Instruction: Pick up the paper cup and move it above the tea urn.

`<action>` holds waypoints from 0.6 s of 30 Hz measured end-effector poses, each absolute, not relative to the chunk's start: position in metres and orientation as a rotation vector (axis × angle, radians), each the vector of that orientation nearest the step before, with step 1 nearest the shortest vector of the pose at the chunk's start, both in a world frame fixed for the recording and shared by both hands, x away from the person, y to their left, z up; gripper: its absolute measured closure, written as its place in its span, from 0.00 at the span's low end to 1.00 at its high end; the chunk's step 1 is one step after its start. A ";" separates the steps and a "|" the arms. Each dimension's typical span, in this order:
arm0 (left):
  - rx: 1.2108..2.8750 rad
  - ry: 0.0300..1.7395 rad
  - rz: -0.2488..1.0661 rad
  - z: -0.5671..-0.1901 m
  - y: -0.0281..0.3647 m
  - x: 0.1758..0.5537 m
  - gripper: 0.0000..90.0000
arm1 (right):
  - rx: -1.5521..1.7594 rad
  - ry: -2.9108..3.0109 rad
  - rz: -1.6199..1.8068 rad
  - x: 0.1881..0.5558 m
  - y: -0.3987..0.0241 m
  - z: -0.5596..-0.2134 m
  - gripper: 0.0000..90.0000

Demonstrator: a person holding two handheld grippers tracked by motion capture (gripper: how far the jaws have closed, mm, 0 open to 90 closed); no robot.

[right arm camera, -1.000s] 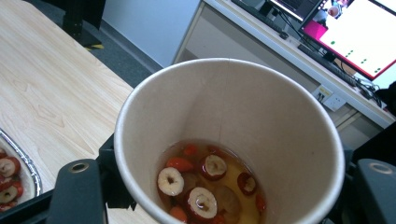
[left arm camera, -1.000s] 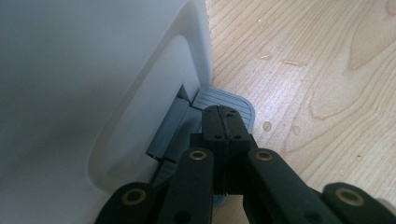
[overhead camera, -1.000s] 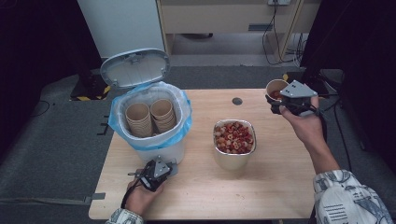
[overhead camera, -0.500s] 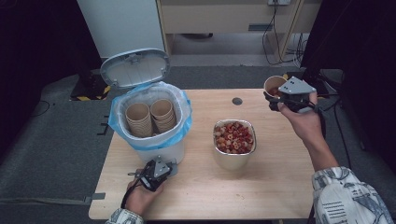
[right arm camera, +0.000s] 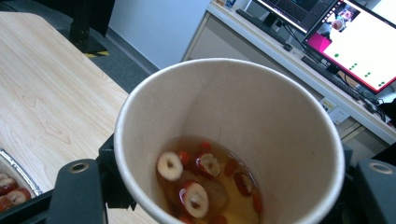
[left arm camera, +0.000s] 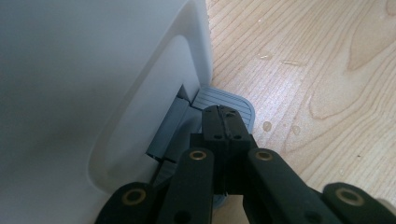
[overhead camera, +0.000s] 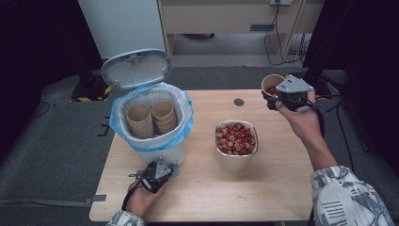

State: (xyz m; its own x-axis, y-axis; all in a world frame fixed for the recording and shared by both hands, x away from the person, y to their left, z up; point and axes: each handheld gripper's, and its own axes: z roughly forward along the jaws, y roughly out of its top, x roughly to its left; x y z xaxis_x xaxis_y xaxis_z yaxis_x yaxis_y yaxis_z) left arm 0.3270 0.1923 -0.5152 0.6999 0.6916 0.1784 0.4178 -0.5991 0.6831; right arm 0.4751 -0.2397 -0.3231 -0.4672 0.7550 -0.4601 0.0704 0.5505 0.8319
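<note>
A white pedal bin (overhead camera: 155, 148) with a blue liner stands at the table's left, its lid (overhead camera: 135, 68) raised. Two stacks of paper cups (overhead camera: 151, 117) sit inside. My left gripper (overhead camera: 168, 170) is shut, and its joined jaw tips (left arm camera: 224, 122) rest on the bin's grey pedal (left arm camera: 238, 100). At the far right, above the table's edge, my right gripper (overhead camera: 272, 97) is shut on a paper cup (right arm camera: 233, 121). The cup holds amber liquid and red date slices (right arm camera: 196, 196). A metal bowl (overhead camera: 236, 157) of red slices stands mid-table.
A small dark disc (overhead camera: 239, 101) lies on the wooden table (overhead camera: 282, 188) behind the bowl. Water drops (left arm camera: 266, 126) dot the wood near the pedal. A desk with monitors (right arm camera: 369, 42) stands beyond the table, with cables on the floor.
My right hand has drifted slightly away and to the left with the cup. The left gripper and the bin lid have stayed put.
</note>
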 end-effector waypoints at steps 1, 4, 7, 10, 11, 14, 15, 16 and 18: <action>2.286 0.844 0.576 -0.515 0.192 0.327 1.00 | 0.669 1.896 0.966 0.475 -0.238 -0.323 0.32; 2.286 0.844 0.575 -0.515 0.192 0.327 1.00 | 0.664 1.896 0.969 0.476 -0.236 -0.321 0.32; 2.288 0.841 0.578 -0.515 0.193 0.327 1.00 | 0.649 1.897 0.970 0.477 -0.233 -0.319 0.32; 2.285 0.843 0.580 -0.515 0.192 0.327 1.00 | 0.645 1.895 0.971 0.477 -0.232 -0.318 0.32; 2.285 0.842 0.577 -0.515 0.192 0.327 1.00 | 0.645 1.894 0.972 0.477 -0.232 -0.318 0.32; 2.285 0.842 0.577 -0.515 0.192 0.327 1.00 | 0.646 1.891 0.973 0.477 -0.232 -0.316 0.32; 2.285 0.842 0.578 -0.515 0.192 0.327 1.00 | 0.644 1.890 0.973 0.477 -0.232 -0.315 0.32; 2.285 0.843 0.577 -0.515 0.192 0.327 1.00 | 0.645 1.888 0.974 0.477 -0.233 -0.314 0.32; 2.285 0.842 0.577 -0.515 0.192 0.327 1.00 | 0.647 1.882 0.980 0.477 -0.232 -0.313 0.32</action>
